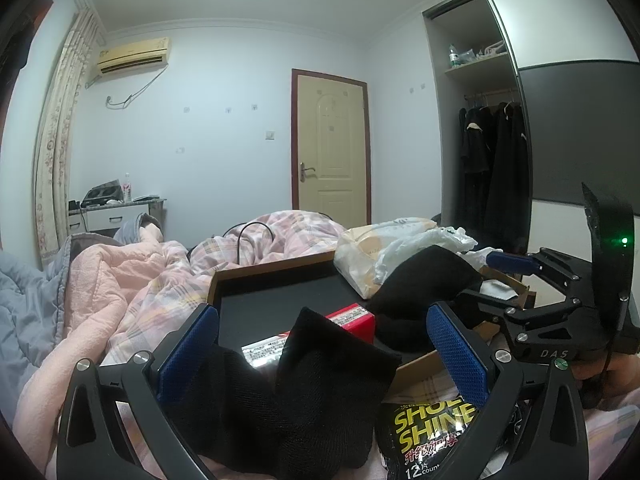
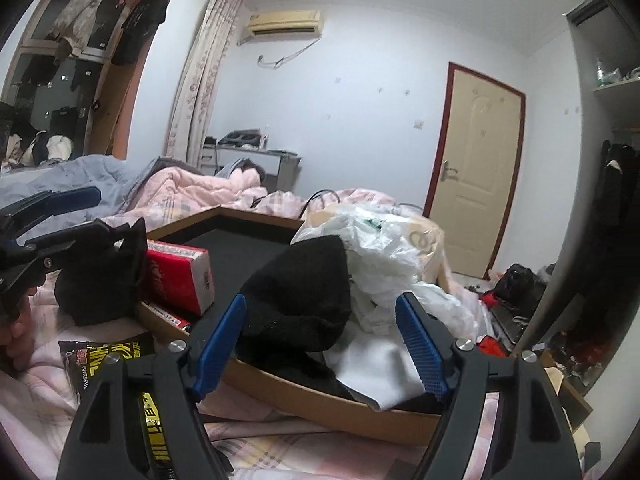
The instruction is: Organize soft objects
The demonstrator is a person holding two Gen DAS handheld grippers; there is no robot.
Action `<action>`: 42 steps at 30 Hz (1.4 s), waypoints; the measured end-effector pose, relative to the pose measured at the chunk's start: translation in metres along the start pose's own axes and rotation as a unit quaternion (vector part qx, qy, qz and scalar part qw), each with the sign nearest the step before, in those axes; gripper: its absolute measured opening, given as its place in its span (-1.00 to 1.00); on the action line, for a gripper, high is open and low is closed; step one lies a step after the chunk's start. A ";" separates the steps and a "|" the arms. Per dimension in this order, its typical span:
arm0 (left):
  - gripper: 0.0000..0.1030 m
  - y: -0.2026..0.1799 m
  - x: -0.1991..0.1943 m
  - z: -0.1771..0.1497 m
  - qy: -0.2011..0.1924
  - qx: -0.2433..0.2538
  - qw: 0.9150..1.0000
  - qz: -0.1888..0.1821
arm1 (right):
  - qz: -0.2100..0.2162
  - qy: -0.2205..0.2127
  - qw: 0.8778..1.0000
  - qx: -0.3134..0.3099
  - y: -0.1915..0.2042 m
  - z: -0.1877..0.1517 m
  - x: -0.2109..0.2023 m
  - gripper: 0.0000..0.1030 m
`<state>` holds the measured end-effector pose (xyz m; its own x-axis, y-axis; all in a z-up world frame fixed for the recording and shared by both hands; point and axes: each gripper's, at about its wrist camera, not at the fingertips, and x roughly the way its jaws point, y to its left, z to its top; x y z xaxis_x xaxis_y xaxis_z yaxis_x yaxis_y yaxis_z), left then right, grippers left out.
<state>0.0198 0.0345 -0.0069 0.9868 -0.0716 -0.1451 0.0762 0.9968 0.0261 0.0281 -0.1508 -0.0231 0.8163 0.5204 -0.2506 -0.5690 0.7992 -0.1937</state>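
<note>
A black sock (image 1: 312, 392) lies bunched between the wide-open fingers of my left gripper (image 1: 322, 356), at the near edge of a cardboard tray (image 1: 272, 268); no finger presses on it. The same sock (image 2: 104, 276) shows at the left of the right wrist view, beside the left gripper (image 2: 60, 216). A second black soft piece (image 2: 300, 300) sits in the tray (image 2: 320, 396), just ahead of my open right gripper (image 2: 322, 336). It also shows in the left wrist view (image 1: 424, 284), next to the right gripper (image 1: 500, 280).
A red tissue pack (image 2: 180, 276) lies in the tray, with white plastic bags (image 2: 384, 256) and white cloth (image 2: 380, 368). A black Shoe Shine packet (image 1: 428, 436) lies on the pink checked bedding (image 1: 160, 292). Rumpled quilts (image 1: 80, 280) fill the left; wardrobe (image 1: 492, 168) at the right.
</note>
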 end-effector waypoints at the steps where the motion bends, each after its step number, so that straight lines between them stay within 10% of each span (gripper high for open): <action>1: 1.00 0.000 0.000 0.000 0.000 0.000 1.000 -0.001 | -0.001 -0.004 1.000 0.003 -0.001 0.001 -0.001 0.49; 12: 1.00 -0.011 -0.009 0.001 -0.002 0.011 0.991 -0.130 | -0.005 -0.031 0.999 0.031 -0.006 0.004 0.001 0.56; 18: 1.00 -0.046 0.000 -0.006 0.073 0.071 0.965 -0.243 | -0.005 -0.032 0.999 0.036 -0.004 0.004 0.003 0.56; 23: 1.00 -0.069 0.017 -0.015 0.148 0.109 0.957 -0.226 | -0.005 -0.033 0.999 0.041 -0.005 0.004 0.004 0.57; 42: 1.00 -0.073 0.028 -0.027 0.220 0.099 0.942 -0.232 | -0.005 -0.033 0.999 0.041 -0.005 0.003 0.004 0.57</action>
<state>0.0381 -0.0389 -0.0396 0.6891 -0.4320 -0.5818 0.5526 0.8326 0.0363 0.0342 -0.1522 -0.0204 0.8287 0.5279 -0.1861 -0.5522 0.8253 -0.1177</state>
